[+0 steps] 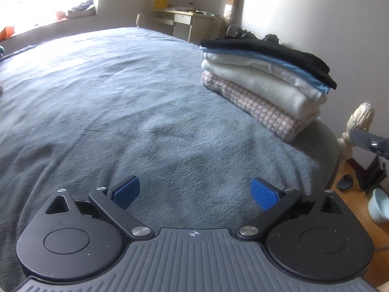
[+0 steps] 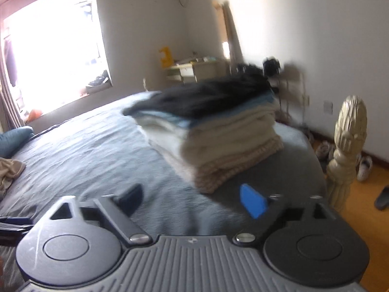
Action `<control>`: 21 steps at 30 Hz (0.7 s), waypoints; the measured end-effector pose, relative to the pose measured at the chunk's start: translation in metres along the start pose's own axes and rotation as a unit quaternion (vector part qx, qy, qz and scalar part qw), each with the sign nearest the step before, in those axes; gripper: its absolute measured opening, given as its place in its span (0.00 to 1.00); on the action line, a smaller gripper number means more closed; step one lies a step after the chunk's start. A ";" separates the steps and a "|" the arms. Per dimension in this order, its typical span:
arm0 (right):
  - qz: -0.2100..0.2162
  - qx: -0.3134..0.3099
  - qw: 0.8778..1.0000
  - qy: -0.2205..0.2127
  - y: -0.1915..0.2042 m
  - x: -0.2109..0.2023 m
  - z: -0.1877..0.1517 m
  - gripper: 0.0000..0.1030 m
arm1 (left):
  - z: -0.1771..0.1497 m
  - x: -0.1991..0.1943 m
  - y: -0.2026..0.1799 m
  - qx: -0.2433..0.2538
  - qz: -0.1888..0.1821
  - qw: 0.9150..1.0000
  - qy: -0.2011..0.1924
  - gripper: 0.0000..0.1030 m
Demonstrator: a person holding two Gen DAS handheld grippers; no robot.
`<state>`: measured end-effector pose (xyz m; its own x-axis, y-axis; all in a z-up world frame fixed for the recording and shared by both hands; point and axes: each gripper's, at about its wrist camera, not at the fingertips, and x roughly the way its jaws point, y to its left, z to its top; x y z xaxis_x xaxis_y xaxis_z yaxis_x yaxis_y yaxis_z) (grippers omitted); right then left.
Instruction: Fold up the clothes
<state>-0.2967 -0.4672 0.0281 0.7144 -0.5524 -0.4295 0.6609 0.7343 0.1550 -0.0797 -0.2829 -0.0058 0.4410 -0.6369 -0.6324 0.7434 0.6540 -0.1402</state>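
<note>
A stack of folded clothes (image 1: 265,82) sits at right on the bed (image 1: 121,97). Both the left gripper (image 1: 195,193) and right gripper (image 2: 192,200) have jaws apart, empty. A crumpled beige garment (image 2: 8,171) at far left looks still unfolded.

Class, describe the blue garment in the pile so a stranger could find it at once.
Start at the grey blanket-covered bed; near its right edge sits a stack of folded clothes. The thin light-blue folded garment lies second from top, under the black garment, above the thick white fleece.

Grey-blue bedspread (image 1: 121,102), stack (image 1: 265,80) black over blue, white, pink-and-white check (blue gripper pads (image 1: 263,196))
</note>
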 end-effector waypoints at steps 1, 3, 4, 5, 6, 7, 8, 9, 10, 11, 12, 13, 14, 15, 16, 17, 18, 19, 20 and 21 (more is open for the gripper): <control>-0.005 -0.011 1.000 -0.011 0.010 -0.008 0.000 1.00 | -0.001 -0.003 0.001 0.001 -0.001 1.000 -0.002 0.97; -0.019 -0.038 0.999 -0.032 0.031 -0.024 0.000 1.00 | -0.002 -0.010 0.002 0.002 -0.007 1.000 -0.007 0.99; -0.026 -0.050 0.998 -0.037 0.041 -0.031 0.002 1.00 | -0.002 -0.013 0.003 0.002 -0.009 1.000 -0.010 0.99; -0.032 -0.060 0.997 -0.042 0.051 -0.038 0.004 1.00 | -0.002 -0.016 0.005 0.001 -0.011 1.000 -0.013 0.99; -0.034 -0.065 0.996 -0.041 0.058 -0.043 0.006 1.00 | -0.003 -0.019 0.006 0.000 -0.012 1.000 -0.015 1.00; -0.035 -0.069 0.996 -0.041 0.066 -0.048 0.009 1.00 | -0.003 -0.021 0.006 -0.001 -0.012 1.000 -0.017 1.00; -0.037 -0.071 0.996 -0.042 0.072 -0.054 0.012 1.00 | -0.003 -0.024 0.008 -0.001 -0.013 1.000 -0.019 1.00; -0.038 -0.074 0.996 -0.044 0.079 -0.060 0.015 1.00 | -0.003 -0.026 0.009 -0.001 -0.014 1.000 -0.020 1.00; -0.041 -0.076 0.995 -0.046 0.085 -0.066 0.017 1.00 | -0.003 -0.029 0.011 -0.002 -0.015 1.000 -0.022 1.00; -0.049 -0.076 0.995 -0.049 0.091 -0.069 0.020 1.00 | -0.003 -0.031 0.012 -0.003 -0.016 1.000 -0.022 1.00; -0.056 -0.077 0.994 -0.051 0.097 -0.072 0.022 1.00 | -0.003 -0.033 0.014 -0.004 -0.017 1.000 -0.023 1.00; -0.064 -0.077 0.993 -0.054 0.103 -0.076 0.024 1.00 | -0.003 -0.034 0.015 -0.007 -0.018 1.000 -0.023 1.00; -0.072 -0.078 0.993 -0.056 0.109 -0.079 0.026 1.00 | -0.003 -0.036 0.017 -0.010 -0.019 1.000 -0.023 1.00; -0.082 -0.076 0.992 -0.055 0.114 -0.079 0.027 1.00 | -0.003 -0.038 0.019 -0.011 -0.019 0.999 -0.023 1.00; -0.091 -0.073 0.992 -0.054 0.118 -0.079 0.026 1.00 | -0.003 -0.039 0.020 -0.012 -0.019 0.999 -0.024 1.00; -0.100 -0.070 0.991 -0.054 0.122 -0.079 0.025 1.00 | -0.003 -0.041 0.022 -0.013 -0.020 0.999 -0.025 1.00; -0.110 -0.068 0.990 -0.057 0.125 -0.079 0.022 1.00 | -0.003 -0.042 0.023 -0.015 -0.020 0.999 -0.026 1.00; -0.118 -0.067 0.989 -0.061 0.127 -0.079 0.020 1.00 | -0.003 -0.044 0.025 -0.016 -0.019 0.999 -0.027 1.00; -0.127 -0.067 0.988 -0.065 0.129 -0.080 0.018 1.00 | -0.003 -0.044 0.027 -0.017 -0.016 0.999 -0.026 1.00; -0.134 -0.066 0.986 -0.068 0.131 -0.080 0.016 1.00 | -0.003 -0.044 0.028 -0.018 -0.012 0.999 -0.026 1.00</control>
<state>-0.2635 -0.3333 0.0973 0.5481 -0.7749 -0.3148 0.8013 0.5944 -0.0681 -0.0798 -0.2348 0.0159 0.4491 -0.6724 -0.5884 0.7358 0.6519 -0.1834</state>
